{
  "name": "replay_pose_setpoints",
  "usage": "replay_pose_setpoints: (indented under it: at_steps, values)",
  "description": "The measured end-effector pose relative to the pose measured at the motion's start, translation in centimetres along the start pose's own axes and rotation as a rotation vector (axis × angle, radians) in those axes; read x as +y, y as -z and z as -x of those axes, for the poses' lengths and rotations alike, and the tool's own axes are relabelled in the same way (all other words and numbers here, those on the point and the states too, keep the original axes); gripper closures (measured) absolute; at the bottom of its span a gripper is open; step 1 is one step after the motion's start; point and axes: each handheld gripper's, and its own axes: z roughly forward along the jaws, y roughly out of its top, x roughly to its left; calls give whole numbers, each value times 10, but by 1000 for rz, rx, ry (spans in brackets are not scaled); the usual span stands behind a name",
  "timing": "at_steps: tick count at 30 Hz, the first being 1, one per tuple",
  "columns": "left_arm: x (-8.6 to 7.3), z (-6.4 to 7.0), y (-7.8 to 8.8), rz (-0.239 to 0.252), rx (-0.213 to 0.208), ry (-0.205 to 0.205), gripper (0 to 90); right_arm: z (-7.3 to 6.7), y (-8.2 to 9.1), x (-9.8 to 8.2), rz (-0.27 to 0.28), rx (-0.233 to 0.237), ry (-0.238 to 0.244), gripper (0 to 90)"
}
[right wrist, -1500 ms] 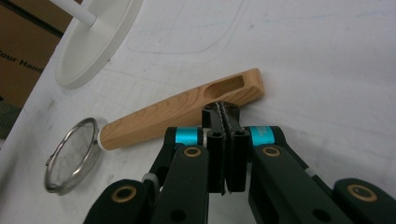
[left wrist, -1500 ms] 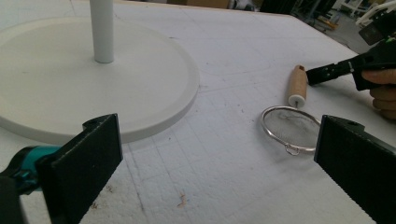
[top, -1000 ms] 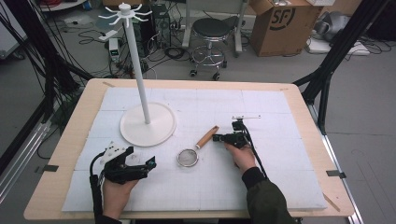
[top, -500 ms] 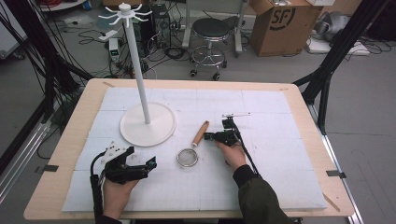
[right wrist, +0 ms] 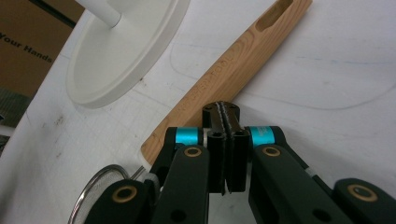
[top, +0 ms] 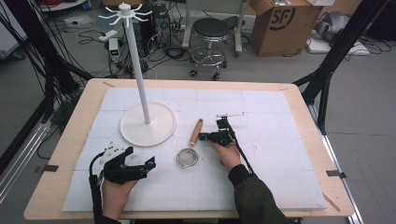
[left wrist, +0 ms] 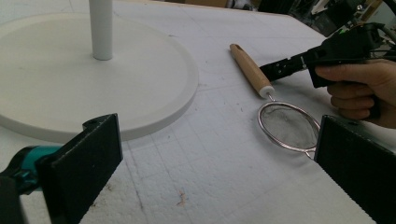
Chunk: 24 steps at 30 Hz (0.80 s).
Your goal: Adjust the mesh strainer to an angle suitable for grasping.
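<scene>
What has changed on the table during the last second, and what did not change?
The right claw, shut and empty, pushed against the wooden handle of the small metal sieve. The handle swung from slanting to nearly upright in the high view. The left claw, open, and the white round-based stand stayed where they were.

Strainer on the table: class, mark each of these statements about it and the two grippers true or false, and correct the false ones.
1. The strainer hangs from the white stand. False: it lies flat on the white mat.
2. The right gripper has its fingers shut, tips at the wooden handle. True.
3. The left gripper is clamped on the mesh bowl. False: its fingers are open and hold nothing.
4. The handle has a slot at its far end. True.
5. The stand's base lies left of the strainer in the high view. True.
</scene>
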Motion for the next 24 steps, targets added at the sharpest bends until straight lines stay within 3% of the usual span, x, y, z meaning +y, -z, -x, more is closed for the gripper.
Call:
replay_pose_setpoints:
  at_steps: [5, 23, 24]
  values:
    - [0, -1, 1, 2, 2, 2, 16, -10, -8, 1, -8, -9, 23, 900]
    - [-1, -2, 4, 3, 10, 9, 16, -13, -11, 1, -11, -7, 27, 900]
    - [-1, -2, 5, 2, 11, 6, 16, -14, -10, 1, -9, -19, 46, 900]
